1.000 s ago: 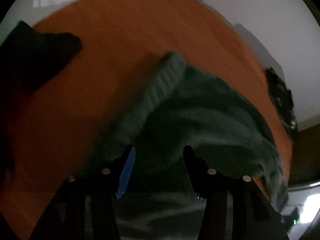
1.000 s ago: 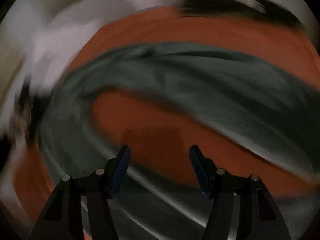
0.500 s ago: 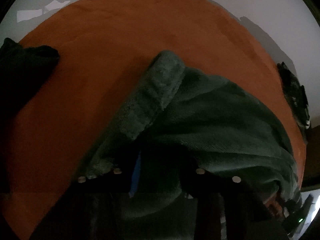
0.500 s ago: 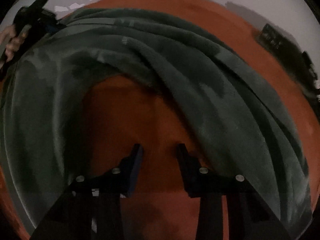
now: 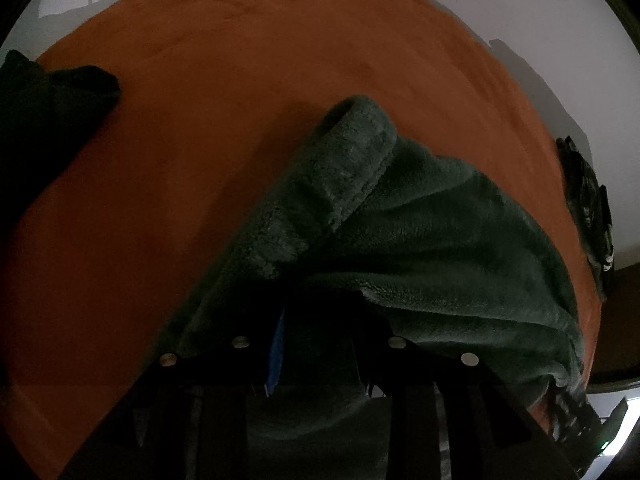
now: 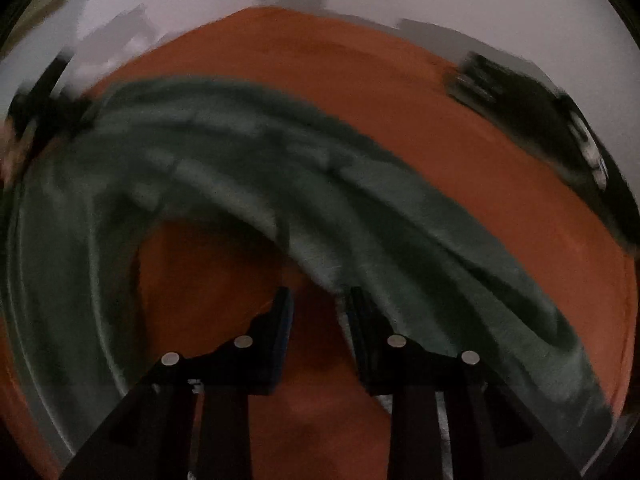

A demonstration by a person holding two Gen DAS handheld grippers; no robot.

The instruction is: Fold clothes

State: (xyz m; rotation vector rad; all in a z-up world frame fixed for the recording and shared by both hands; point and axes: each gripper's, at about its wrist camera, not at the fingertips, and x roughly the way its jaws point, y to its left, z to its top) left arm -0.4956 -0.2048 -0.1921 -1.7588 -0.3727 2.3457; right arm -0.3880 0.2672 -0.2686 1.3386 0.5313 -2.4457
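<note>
Green fleece garment (image 5: pixel 420 240) is lying bunched on the orange cloth (image 5: pixel 240 80), with a ribbed cuff (image 5: pixel 340 168) sticking up toward the cloth's middle. Left gripper (image 5: pixel 316 344) is sitting buried in the fleece at the garment's near edge, fabric draping over and between both fingers (image 5: pixel 276 352); cannot tell whether they are pinching it, too dark and covered. Right gripper (image 6: pixel 318 300) is hanging with its fingers parted, a gap showing between them, over bare orange cloth inside the garment's curve; the right finger tip (image 6: pixel 360 308) is just touching or overlapping the fleece edge, view blurred. In the right wrist view the green fleece garment (image 6: pixel 280 168) is arching across the cloth. Dark clothing (image 5: pixel 48 96) is lying at the cloth's left edge, well apart from the garment, and a dark patterned item (image 5: pixel 588 208) is sitting at the cloth's right edge.
</note>
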